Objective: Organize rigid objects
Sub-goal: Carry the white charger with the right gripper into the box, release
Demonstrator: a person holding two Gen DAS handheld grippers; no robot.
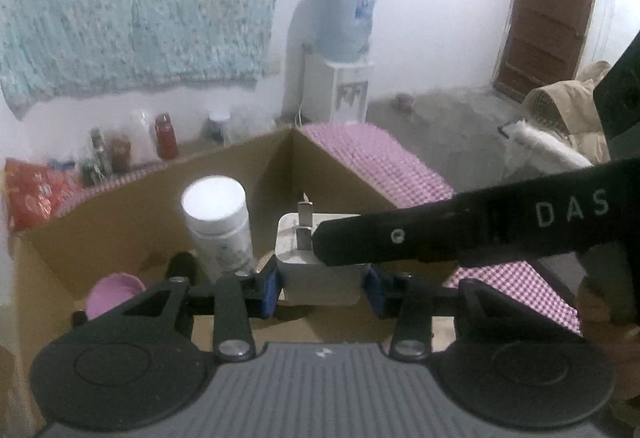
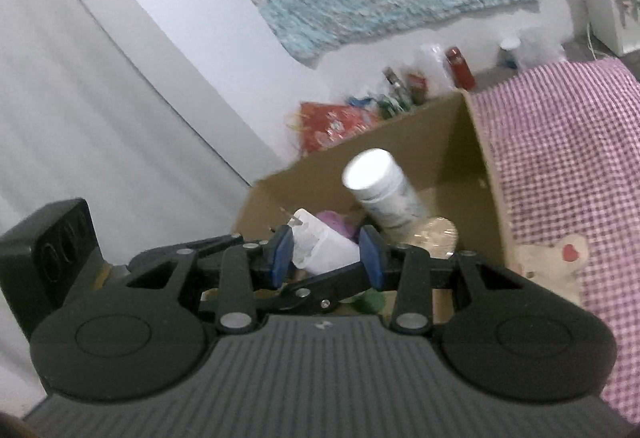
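- Your white plug adapter: clamped between the left gripper pads, prongs up, above the cardboard box, near its right wall.
- Right gripper: seems to pinch the same adapter; contact blurred, so unconfirmed.
- White pill bottle: upright in the box, just left of the adapter.
- Hidden: box floor beneath; pink item unclear.

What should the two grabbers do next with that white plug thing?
Probably one should let go. Both the left gripper and the right gripper pinch the same white charger over the cardboard box. One can then set it down beside the white bottle.
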